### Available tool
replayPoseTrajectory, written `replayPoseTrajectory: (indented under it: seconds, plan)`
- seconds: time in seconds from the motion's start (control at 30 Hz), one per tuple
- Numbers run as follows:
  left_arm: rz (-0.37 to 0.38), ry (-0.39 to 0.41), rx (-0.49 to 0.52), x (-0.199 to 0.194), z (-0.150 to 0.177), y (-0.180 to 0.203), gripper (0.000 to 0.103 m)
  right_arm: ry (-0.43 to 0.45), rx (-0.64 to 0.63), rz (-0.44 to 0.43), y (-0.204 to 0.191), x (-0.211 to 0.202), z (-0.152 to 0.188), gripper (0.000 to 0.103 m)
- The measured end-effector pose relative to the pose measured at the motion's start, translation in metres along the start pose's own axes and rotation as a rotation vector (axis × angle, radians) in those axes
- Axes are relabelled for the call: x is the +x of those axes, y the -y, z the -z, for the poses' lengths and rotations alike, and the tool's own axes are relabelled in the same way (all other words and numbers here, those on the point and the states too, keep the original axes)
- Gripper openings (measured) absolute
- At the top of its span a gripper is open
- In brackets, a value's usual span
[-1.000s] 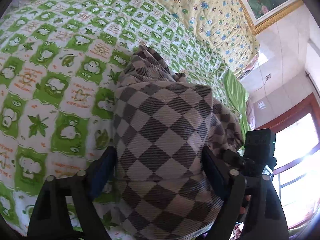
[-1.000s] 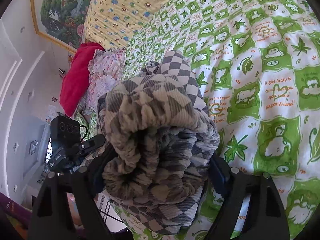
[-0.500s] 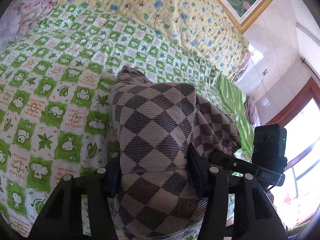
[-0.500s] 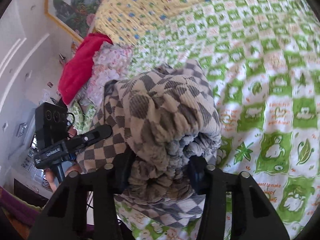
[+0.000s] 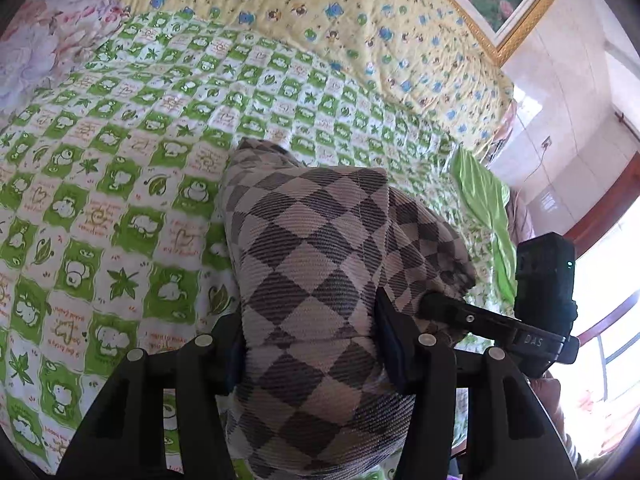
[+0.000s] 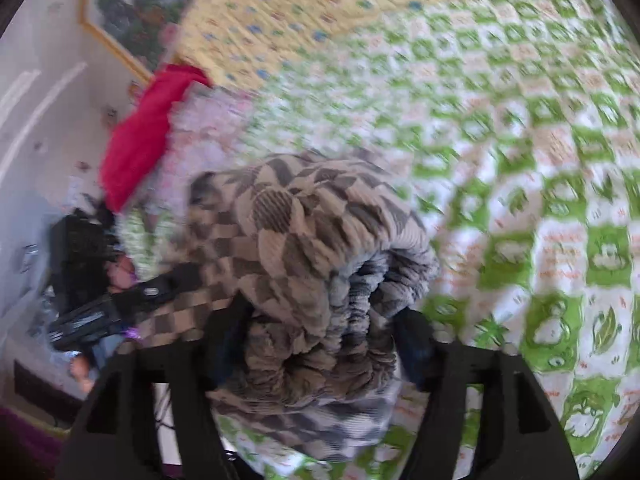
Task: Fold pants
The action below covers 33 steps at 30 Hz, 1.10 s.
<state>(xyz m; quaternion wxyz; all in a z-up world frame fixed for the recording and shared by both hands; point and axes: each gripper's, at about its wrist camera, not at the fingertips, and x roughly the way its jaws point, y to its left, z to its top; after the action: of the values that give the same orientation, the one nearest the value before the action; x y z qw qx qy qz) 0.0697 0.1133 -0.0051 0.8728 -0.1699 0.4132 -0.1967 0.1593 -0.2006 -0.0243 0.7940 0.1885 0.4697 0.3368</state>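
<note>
The pants (image 5: 312, 264) are a grey and beige diamond-check bundle held over the green and white patterned bedspread (image 5: 120, 184). My left gripper (image 5: 310, 344) is shut on one end of them, cloth bulging between its fingers. My right gripper (image 6: 320, 340) is shut on the other end, the gathered elastic waistband (image 6: 332, 320). The right gripper also shows in the left wrist view (image 5: 520, 320), at the right against the pants. The left gripper shows in the right wrist view (image 6: 112, 308), at the left. The right wrist view is blurred by motion.
A yellow cartoon-print quilt (image 5: 320, 12) lies along the far side of the bed. A floral pillow (image 5: 36, 36) and a red cloth (image 6: 148, 128) sit at one end. A framed picture (image 6: 132, 4) hangs on the wall. A window (image 5: 608, 340) is at the right.
Both grippers have closed tighter on the pants and lifted them up and back from the bed; more of the bedspread and quilt now shows. The right view has become blurred.
</note>
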Motion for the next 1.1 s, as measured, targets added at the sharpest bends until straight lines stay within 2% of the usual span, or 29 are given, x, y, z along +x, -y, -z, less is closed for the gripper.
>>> replayPoseTrajectory:
  seconds: [0.03,0.13,0.23,0.3,0.37,0.47,0.57,0.73,0.93,1.1]
  plan:
    - [-0.006,-0.001,0.006,0.001,0.001,0.001,0.055,-0.019,0.023,-0.016,0.006,0.005,0.002,0.074]
    - [-0.003,-0.009,0.016,0.005,0.002,0.001,0.057,-0.044,0.111,-0.028,0.030,0.015,0.006,0.096]
    - [-0.009,-0.010,0.015,0.008,0.002,-0.001,0.058,-0.070,0.107,-0.093,0.034,0.023,0.007,0.096]
    - [0.003,-0.015,-0.009,0.010,0.002,-0.008,0.058,-0.126,0.104,-0.181,0.029,0.031,0.008,0.075]
    - [0.004,-0.014,-0.037,0.011,0.002,-0.015,0.059,-0.136,0.092,-0.194,0.025,0.037,0.008,0.070]
    - [0.017,-0.001,-0.063,0.006,0.002,-0.019,0.058,-0.102,0.081,-0.214,0.021,0.030,0.005,0.059]
    - [-0.002,0.028,-0.042,-0.003,0.001,-0.012,0.058,-0.066,0.014,-0.190,0.002,0.016,0.004,0.055]
    - [-0.015,0.111,-0.023,-0.036,-0.013,-0.006,0.058,-0.005,-0.047,-0.232,-0.024,0.002,-0.004,0.052]
    - [-0.042,0.221,0.019,-0.073,-0.039,-0.008,0.058,0.070,-0.143,-0.259,-0.064,0.000,-0.038,0.052]
    - [-0.070,0.263,0.019,-0.083,-0.063,-0.020,0.058,0.086,-0.195,-0.247,-0.088,0.018,-0.069,0.052]
